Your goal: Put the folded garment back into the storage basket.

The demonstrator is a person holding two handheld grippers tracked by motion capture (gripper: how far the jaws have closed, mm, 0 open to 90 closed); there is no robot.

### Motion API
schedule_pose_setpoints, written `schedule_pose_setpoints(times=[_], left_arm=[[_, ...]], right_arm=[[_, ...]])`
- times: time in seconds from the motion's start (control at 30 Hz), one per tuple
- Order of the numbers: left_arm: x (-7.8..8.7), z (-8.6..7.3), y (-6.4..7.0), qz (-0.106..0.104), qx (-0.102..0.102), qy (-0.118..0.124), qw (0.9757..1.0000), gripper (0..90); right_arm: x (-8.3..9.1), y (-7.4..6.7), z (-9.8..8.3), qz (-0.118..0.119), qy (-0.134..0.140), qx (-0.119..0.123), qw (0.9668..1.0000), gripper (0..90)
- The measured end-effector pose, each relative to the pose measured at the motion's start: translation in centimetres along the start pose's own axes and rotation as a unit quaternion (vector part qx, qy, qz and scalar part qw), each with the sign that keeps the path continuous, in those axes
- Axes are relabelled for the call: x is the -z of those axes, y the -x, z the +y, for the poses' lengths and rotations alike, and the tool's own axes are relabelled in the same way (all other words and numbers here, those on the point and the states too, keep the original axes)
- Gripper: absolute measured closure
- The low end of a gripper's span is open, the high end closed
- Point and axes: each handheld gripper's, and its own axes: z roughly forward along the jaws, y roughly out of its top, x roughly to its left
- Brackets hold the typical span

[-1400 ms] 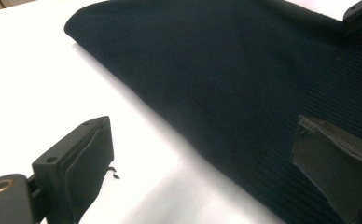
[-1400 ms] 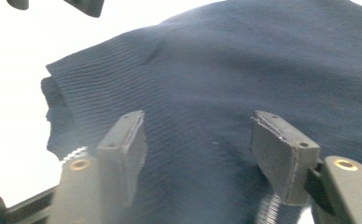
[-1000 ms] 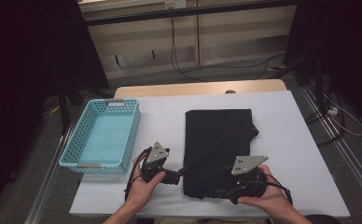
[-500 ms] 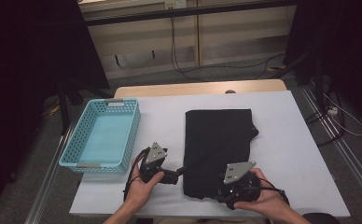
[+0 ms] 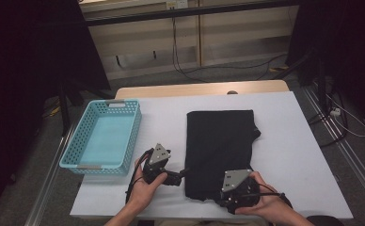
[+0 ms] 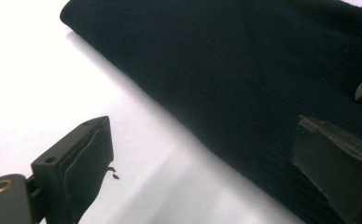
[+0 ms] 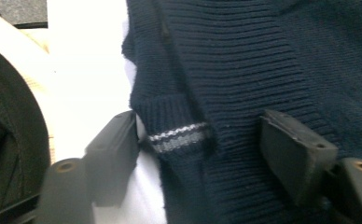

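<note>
1. A dark navy knit sweater lies folded flat on the white table, and everything below is placed relative to it.
2. A light blue plastic basket sits on the table well to the left of the sweater, apart from it.
3. The left gripper, held in the person's left hand, lies just beside the sweater's near left edge, its tip pointing toward the cloth.
4. In the left gripper view its jaws stand wide apart with nothing between them: one is over bare white table, the other over the sweater's ribbed surface, and the sweater's edge runs diagonally between the two.
5. The right gripper, held in the person's right hand, sits at the sweater's near edge, its grey three-cornered plate over the near hem.
6. In the right gripper view its jaws are spread wide around a bunched part of the sweater; a ribbed cuff with a pale stripe lies between them, close against one jaw, but not pinched.
7. A fold of the sweater juts out from its right side, toward the far end.
</note>
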Motion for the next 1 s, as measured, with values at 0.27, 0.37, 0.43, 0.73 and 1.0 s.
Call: schedule_pose_setpoints(times=[0.27, 0.37, 0.43, 0.73, 1.0], left_arm=[[0.0, 0.0, 0.0, -0.002, -0.001, -0.001, 1.0, 5.9], [0.0, 0.0, -0.1, 0.001, 0.003, 0.002, 1.0, 5.8], [0.0, 0.1, -0.2, 0.002, 0.009, 0.006, 0.9999, 5.1], [-0.7, 0.4, -0.4, 0.005, 0.012, -0.004, 0.9999, 6.4], [-0.6, 0.7, -0.8, 0.018, 0.023, 0.004, 0.9996, 6.4]], right_arm=[[0.1, 0.5, 0.1, -0.004, -0.002, 0.008, 1.0, 49.0], [0.1, 0.6, 0.1, -0.011, -0.002, 0.008, 0.9999, 56.4], [0.1, 0.7, 0.2, -0.022, -0.005, 0.013, 0.9997, 63.4], [0.4, 1.6, 0.2, -0.002, 0.002, -0.026, 0.9997, 72.9], [1.3, 1.2, 0.0, 0.026, 0.012, -0.044, 0.9986, 74.9]])
